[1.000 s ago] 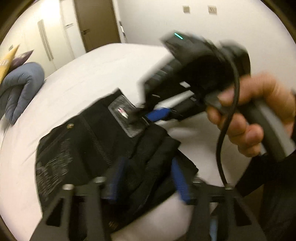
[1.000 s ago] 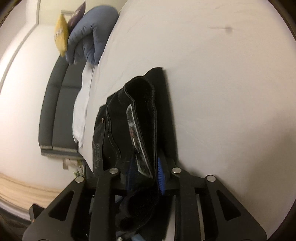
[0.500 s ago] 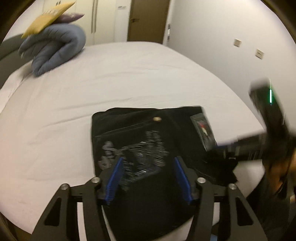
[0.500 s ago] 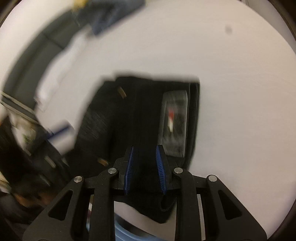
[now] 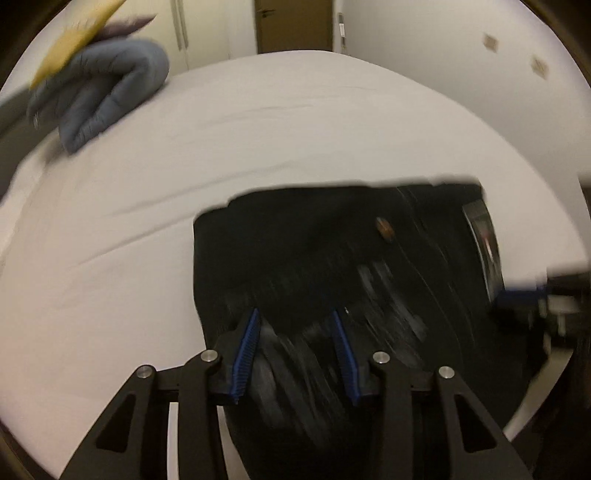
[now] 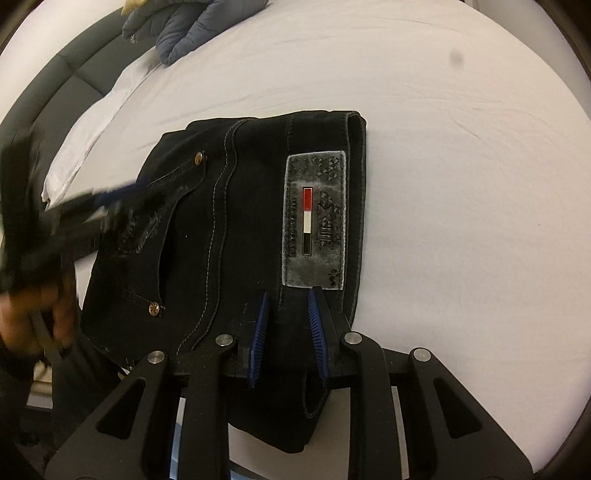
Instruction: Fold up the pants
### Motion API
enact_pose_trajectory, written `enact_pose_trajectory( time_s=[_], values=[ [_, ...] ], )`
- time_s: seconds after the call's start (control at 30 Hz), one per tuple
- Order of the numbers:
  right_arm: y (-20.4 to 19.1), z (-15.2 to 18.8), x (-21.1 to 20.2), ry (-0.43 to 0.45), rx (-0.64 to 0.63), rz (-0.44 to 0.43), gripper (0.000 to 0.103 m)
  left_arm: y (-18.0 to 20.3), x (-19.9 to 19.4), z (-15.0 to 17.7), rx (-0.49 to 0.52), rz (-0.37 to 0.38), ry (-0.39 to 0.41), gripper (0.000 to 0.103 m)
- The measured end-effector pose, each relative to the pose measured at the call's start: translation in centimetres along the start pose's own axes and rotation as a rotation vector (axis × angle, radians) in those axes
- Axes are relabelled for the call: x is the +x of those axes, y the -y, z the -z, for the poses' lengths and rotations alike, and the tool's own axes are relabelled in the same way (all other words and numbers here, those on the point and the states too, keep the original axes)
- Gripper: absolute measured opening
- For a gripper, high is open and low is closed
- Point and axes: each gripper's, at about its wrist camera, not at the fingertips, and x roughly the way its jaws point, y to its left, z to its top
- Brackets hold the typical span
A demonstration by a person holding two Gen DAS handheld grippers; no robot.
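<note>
The black pants lie folded into a compact stack at the near edge of the white bed, with a grey brand patch on the waistband facing up. My right gripper has its blue pads apart over the waistband end, gripping nothing. My left gripper hovers open over the pocket side of the pants. It shows blurred at the left of the right wrist view. The right gripper shows at the right edge of the left wrist view.
A blue-grey padded jacket with a yellow item on it lies at the far side of the bed. A dark padded headboard curves along the left. A brown door stands beyond the bed.
Both grippers have let go of the pants and the stack now lies flat on the bed. Both views swung round; the left gripper moved to the pocket side.
</note>
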Motion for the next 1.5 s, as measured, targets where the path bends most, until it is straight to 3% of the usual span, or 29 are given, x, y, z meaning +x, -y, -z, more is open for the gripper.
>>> enact_pose_trajectory(
  time_s=[0.1,0.23,0.4,0.53,0.73,0.87,0.97,1.03,1.1,1.13,1.2,1.27,1.4,1.5],
  values=[
    [0.0,-0.1,0.0,0.019,-0.006,0.01,0.02,2.5,-1.5,2.7,0.068,-0.049,0.005,0.042],
    [0.0,0.2,-1.7,0.027,0.034,0.024,0.021,2.9,-3.3,4.8,0.003,-0.02,-0.009,0.042],
    [-0.5,2.8,-1.8,0.04,0.027,0.037,0.021,2.6,-2.6,4.5,-0.015,-0.003,-0.033,0.042],
    [-0.7,4.2,-1.4,0.127,-0.036,0.046,0.021,2.7,-2.1,4.2,-0.046,0.02,-0.046,0.042],
    [-0.1,4.0,-3.1,0.133,0.047,-0.022,0.023,2.2,-2.0,4.2,-0.07,0.033,-0.044,0.042],
    [1.8,3.9,-6.4,0.208,0.146,-0.078,0.023,2.0,-2.2,4.1,-0.081,0.042,-0.04,0.044],
    [3.0,3.5,-7.3,0.22,0.185,-0.1,0.023,1.3,-3.1,3.7,-0.111,0.087,-0.045,0.054],
    [3.8,3.0,-7.1,0.198,0.206,-0.104,0.023,0.1,-5.1,3.3,-0.155,0.101,-0.014,0.068],
    [4.5,2.5,-6.8,0.18,0.227,-0.13,0.024,-1.0,-6.6,3.1,-0.18,0.092,0.032,0.092],
    [4.7,2.1,-6.6,0.174,0.23,-0.143,0.026,-2.0,-7.2,2.9,-0.2,0.086,0.054,0.095],
    [5.3,1.5,-6.1,0.154,0.23,-0.151,0.032,-4.1,-6.9,2.3,-0.249,0.102,0.051,0.097],
    [5.8,0.8,-5.2,0.137,0.251,-0.175,0.054,-6.5,-5.1,1.8,-0.31,0.141,0.007,0.097],
    [7.5,-0.7,-3.5,0.109,0.309,-0.209,0.054,-8.8,-1.5,1.2,-0.377,0.236,-0.081,0.095],
    [8.5,-1.5,-1.4,0.032,0.338,-0.251,0.054,-9.3,1.2,0.8,-0.407,0.295,-0.156,0.091]
  ],
)
